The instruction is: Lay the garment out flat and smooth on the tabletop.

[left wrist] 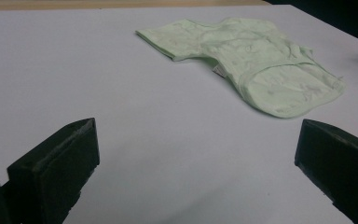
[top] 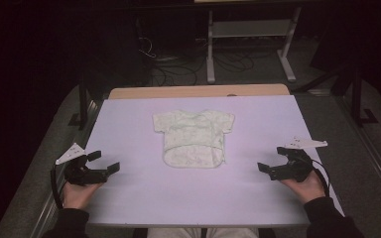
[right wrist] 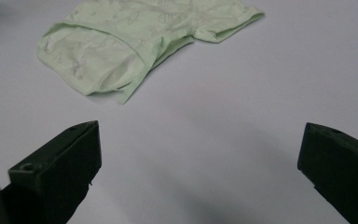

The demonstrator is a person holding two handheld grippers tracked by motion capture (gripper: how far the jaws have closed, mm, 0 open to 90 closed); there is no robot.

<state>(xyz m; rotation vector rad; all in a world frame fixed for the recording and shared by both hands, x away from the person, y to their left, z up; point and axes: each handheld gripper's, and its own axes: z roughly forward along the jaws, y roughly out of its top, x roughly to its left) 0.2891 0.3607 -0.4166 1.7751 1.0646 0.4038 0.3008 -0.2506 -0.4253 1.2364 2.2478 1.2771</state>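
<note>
From the desk's near corners I hold my left hand-held gripper (top: pixel 104 162) and right hand-held gripper (top: pixel 273 159), both angled inward, jaws spread wide, gripping nothing. I judge the 2 should approach low and pinch the hem corners of the green baby shirt (top: pixel 194 137), lying flat mid-desk.

From my seat I see the pale lavender sheet (top: pixel 144 198) covering the table, with a strip of bare wooden edge (top: pixel 198 91) showing at twelve o'clock. Beyond that, a white metal stand (top: pixel 250 29) sits on the dark floor toward one o'clock, and loose black cables (top: pixel 178 69) sprawl around eleven o'clock.
</note>
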